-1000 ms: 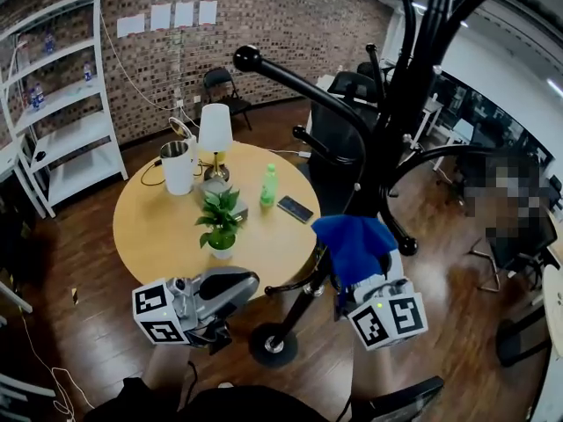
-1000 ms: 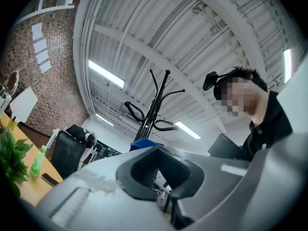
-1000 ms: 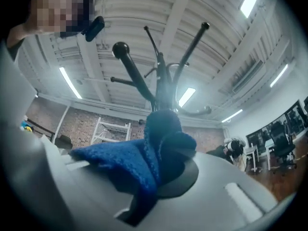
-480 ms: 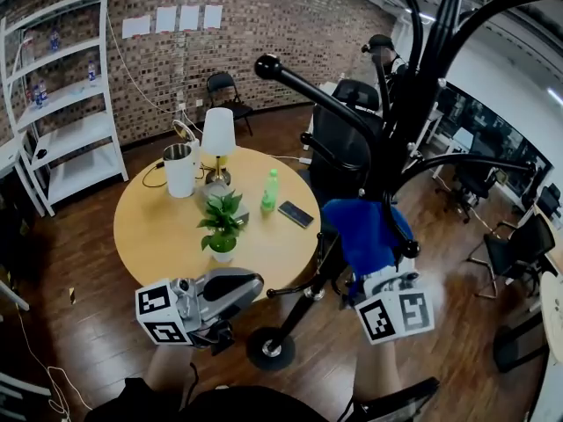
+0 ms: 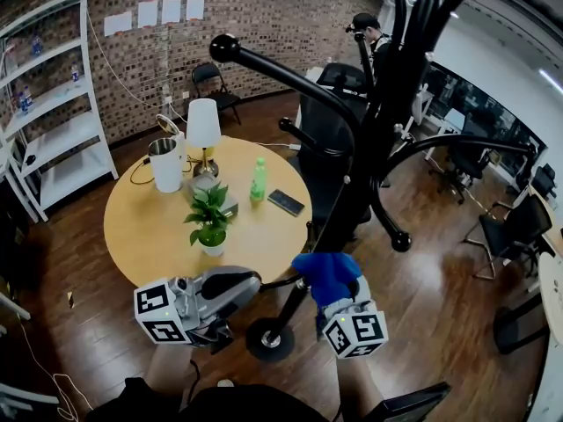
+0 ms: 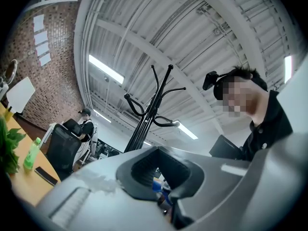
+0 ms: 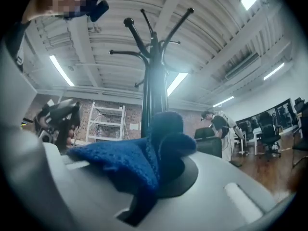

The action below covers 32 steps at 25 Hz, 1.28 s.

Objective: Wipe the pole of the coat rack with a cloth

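wipe stroke, low on pole: r gripper point(image 5: 337, 295) clamped on blue cloth point(image 5: 324, 273) at coat rack pole point(image 5: 288, 310); l gripper point(image 5: 237, 281) closed, empty. next, prob.: slide cloth along pole w/ steady pressure.

cloth point(image 5: 327, 275) blue (knitted weave) | coat rack point(image 5: 387, 121) black | table point(image 5: 145, 231) tan | wall point(image 5: 264, 16) red-brown brick | bottle point(image 5: 258, 179) green | shelves point(image 5: 54, 133) white | floor point(image 5: 440, 262) dark brown planks

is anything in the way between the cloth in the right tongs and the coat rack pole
Nothing visible. The right tongs hold the blue cloth right up at the lower pole, with no gap showing in the head view.
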### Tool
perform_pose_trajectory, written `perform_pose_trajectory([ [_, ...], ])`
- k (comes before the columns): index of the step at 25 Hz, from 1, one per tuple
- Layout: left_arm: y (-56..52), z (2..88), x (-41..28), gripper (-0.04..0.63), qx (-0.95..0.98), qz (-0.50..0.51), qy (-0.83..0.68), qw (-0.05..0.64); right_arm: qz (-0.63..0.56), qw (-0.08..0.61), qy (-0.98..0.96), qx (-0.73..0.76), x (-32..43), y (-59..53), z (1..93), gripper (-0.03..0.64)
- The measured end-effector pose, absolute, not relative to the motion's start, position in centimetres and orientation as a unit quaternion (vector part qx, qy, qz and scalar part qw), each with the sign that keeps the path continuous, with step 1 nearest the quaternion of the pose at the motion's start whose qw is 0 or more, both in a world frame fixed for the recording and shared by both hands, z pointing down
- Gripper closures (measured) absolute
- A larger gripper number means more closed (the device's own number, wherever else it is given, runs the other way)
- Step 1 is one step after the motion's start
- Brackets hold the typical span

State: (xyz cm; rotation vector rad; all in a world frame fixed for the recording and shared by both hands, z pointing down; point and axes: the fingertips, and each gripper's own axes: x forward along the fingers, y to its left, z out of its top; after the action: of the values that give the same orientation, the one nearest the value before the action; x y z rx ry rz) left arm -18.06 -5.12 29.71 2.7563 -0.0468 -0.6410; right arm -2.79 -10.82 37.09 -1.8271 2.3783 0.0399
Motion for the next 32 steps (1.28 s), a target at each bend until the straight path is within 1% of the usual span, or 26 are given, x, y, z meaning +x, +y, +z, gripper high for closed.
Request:
perform_pose_trajectory([
  [5, -4.7, 29.9, -17.1, 0.595, 0.962, -0.218, -0.012, 0.162, -0.061, 0.017, 0.78, -0.622, -2.8, -11.0, 46.2, 0.592],
  [9, -4.6, 30.2, -16.6, 0.595, 0.963, -0.212, -0.009, 0.165, -0.103, -0.009, 0.771, -0.628, -2.5, -11.0, 50.4, 0.592],
  [12, -4.6, 30.2, -16.4, 0.595, 0.963, -0.211, -0.009, 0.166, -0.129, -0.008, 0.761, -0.636, -1.3, -11.4, 51.9, 0.592],
  [15, -4.8, 30.4, -16.4, 0.595, 0.964, -0.209, -0.013, 0.167, -0.128, -0.01, 0.766, -0.63, -1.2, -11.5, 51.9, 0.592],
  [20, -5.0, 30.4, -16.3, 0.595, 0.964, -0.206, -0.016, 0.166, -0.135, 0.012, 0.767, -0.628, -1.4, -11.4, 51.6, 0.594],
  [23, -5.1, 30.3, -16.3, 0.595, 0.964, -0.207, -0.018, 0.164, -0.14, 0.036, 0.778, -0.612, -2.2, -11.1, 50.5, 0.594],
  [25, -5.2, 30.2, -16.4, 0.595, 0.965, -0.207, -0.018, 0.161, -0.128, 0.071, 0.79, -0.595, -3.1, -10.6, 48.2, 0.594],
  [32, -5.3, 29.5, -17.1, 0.595, 0.965, -0.216, -0.028, 0.147, 0.016, 0.17, 0.815, -0.554, -4.3, -10.6, 32.2, 0.593],
])
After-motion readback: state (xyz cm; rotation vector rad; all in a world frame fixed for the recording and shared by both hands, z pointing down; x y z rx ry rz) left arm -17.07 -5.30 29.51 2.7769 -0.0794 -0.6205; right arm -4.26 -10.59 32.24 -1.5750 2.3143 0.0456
